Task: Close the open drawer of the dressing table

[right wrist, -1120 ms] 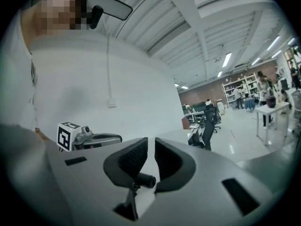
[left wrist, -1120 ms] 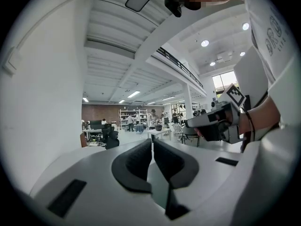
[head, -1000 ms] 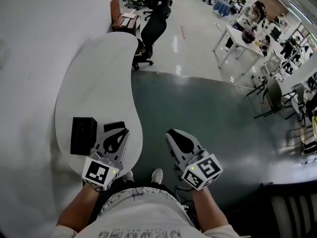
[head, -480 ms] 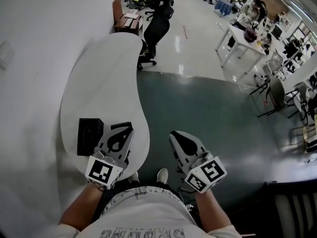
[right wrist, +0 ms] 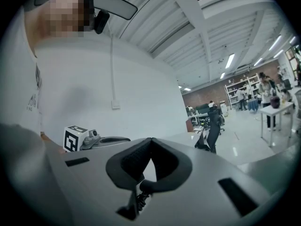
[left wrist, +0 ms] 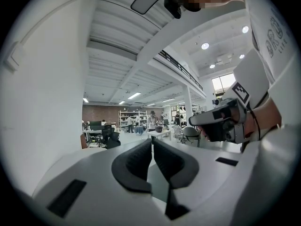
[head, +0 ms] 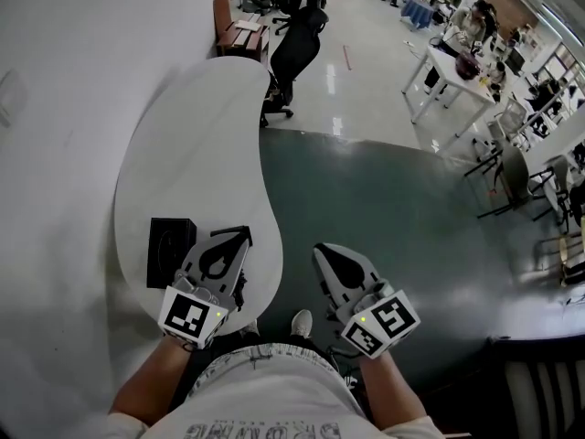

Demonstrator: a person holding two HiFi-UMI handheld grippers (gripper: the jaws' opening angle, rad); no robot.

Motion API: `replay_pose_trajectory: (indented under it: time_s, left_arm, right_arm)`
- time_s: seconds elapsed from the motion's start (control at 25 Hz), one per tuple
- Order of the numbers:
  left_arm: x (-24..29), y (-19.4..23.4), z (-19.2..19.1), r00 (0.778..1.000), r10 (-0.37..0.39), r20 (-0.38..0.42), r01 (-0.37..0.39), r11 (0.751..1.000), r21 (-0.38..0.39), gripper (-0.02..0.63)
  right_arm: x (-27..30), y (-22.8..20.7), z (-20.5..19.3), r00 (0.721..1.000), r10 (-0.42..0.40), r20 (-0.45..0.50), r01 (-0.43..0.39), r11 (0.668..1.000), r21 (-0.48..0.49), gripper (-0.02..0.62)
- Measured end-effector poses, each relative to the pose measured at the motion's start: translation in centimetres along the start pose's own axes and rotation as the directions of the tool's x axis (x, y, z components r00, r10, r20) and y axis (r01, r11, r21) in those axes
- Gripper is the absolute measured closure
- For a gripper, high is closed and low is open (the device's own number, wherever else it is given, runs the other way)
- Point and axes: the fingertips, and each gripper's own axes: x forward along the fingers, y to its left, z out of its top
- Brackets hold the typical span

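Since a sec ago the right gripper (head: 322, 248) has brought its jaws together, and the black box (head: 171, 252) and the white top have shifted a bit to the right in my head view.

On my left stands the dressing table (head: 183, 126), set against the white wall (head: 55, 80). It has a curved, kidney-shaped white surface running away from me. I can't make out its drawer in any view (the top hides whatever sits under it).

The black box rests on the near end of the surface, toward the wall side. The left gripper (head: 239, 236) hangs over that same near end, just beside the box on its right, pointing along the surface away from me. Its jaws stand a thin slit apart w/ nothing between them.

The right gripper is just off the surface's curved edge, over the dark green floor (head: 384, 218). Its jaws are pressed together at the tips w/ nothing in them. My shoe (head: 292, 323) shows on the floor between the two grippers, near the rim of the surface.

Further out, a black office chair (head: 291, 44) stands at the far end of the surface. Beyond it to the right is a white desk (head: 448, 67) w/ clutter on it and ppl (head: 477, 21) around it.
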Motion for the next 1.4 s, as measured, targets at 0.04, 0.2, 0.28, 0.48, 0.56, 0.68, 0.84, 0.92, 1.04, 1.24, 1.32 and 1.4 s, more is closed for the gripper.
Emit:
replay_pose_trajectory:
  time_s: [0.04, 0.2, 0.28, 0.48, 0.56, 0.68, 0.84, 0.92, 1.04, 1.24, 1.32, 1.4]
  left_arm:
    - [-0.1, 0.0, -0.1, 1.0, 0.001, 0.0, -0.001, 1.0, 0.001, 0.575]
    - [-0.3, 0.4, -0.1, 1.0, 0.01, 0.0, -0.01, 1.0, -0.006, 0.575]
    - [-0.3, 0.7, -0.3, 1.0, 0.016, -0.006, -0.016, 1.0, -0.009, 0.575]
    - [-0.1, 1.3, -0.8, 1.0, 0.02, -0.011, -0.021, 1.0, -0.024, 0.575]
    - [-0.1, 1.0, -0.5, 1.0, 0.015, -0.001, -0.015, 1.0, -0.017, 0.575]
    - [0.0, 0.7, -0.2, 1.0, 0.011, 0.001, -0.011, 1.0, -0.011, 0.575]
    - [-0.3, 0.2, -0.7, 1.0, 0.016, -0.023, -0.017, 1.0, -0.022, 0.577]
    - [-0.3, 0.2, -0.9, 1.0, 0.017, -0.023, -0.018, 1.0, -0.025, 0.58]
    - [-0.1, 0.4, -0.9, 1.0, 0.018, -0.017, -0.018, 1.0, -0.023, 0.583]
    - [0.2, 0.6, -0.5, 1.0, 0.009, -0.003, -0.009, 1.0, -0.016, 0.584]
    - [0.3, 0.5, -0.6, 1.0, 0.011, -0.01, -0.012, 1.0, -0.02, 0.584]
    - [0.4, 0.3, -0.5, 1.0, 0.01, -0.011, -0.01, 1.0, -0.019, 0.584]
  right_arm:
    - [0.0, 0.0, -0.2, 1.0, 0.001, 0.0, -0.001, 1.0, 0.004, 0.586]
    - [0.6, 0.1, -0.2, 1.0, 0.009, -0.007, -0.009, 1.0, 0.013, 0.586]
    - [0.9, 0.1, -0.1, 1.0, 0.015, -0.009, -0.015, 1.0, 0.013, 0.587]
    - [1.7, 0.1, -0.4, 1.0, 0.027, -0.013, -0.026, 0.999, 0.025, 0.588]
    - [1.6, 0.2, -0.4, 0.999, 0.034, -0.014, -0.033, 0.999, 0.029, 0.588]
    - [1.4, 0.2, -0.4, 0.999, 0.04, -0.02, -0.039, 0.999, 0.033, 0.588]
    - [0.9, 0.2, -0.6, 0.999, 0.045, -0.021, -0.044, 0.998, 0.043, 0.588]
    - [0.9, 0.1, -0.8, 0.999, 0.044, -0.021, -0.043, 0.998, 0.048, 0.588]
    - [1.2, -0.1, -1.0, 0.999, 0.043, -0.025, -0.042, 0.998, 0.054, 0.588]
    - [1.5, -0.4, -1.1, 0.999, 0.042, -0.031, -0.04, 0.997, 0.061, 0.588]
    - [1.4, -0.6, -1.1, 0.999, 0.041, -0.032, -0.039, 0.997, 0.062, 0.588]
    - [1.1, -0.7, -1.1, 0.999, 0.039, -0.032, -0.037, 0.997, 0.063, 0.588]
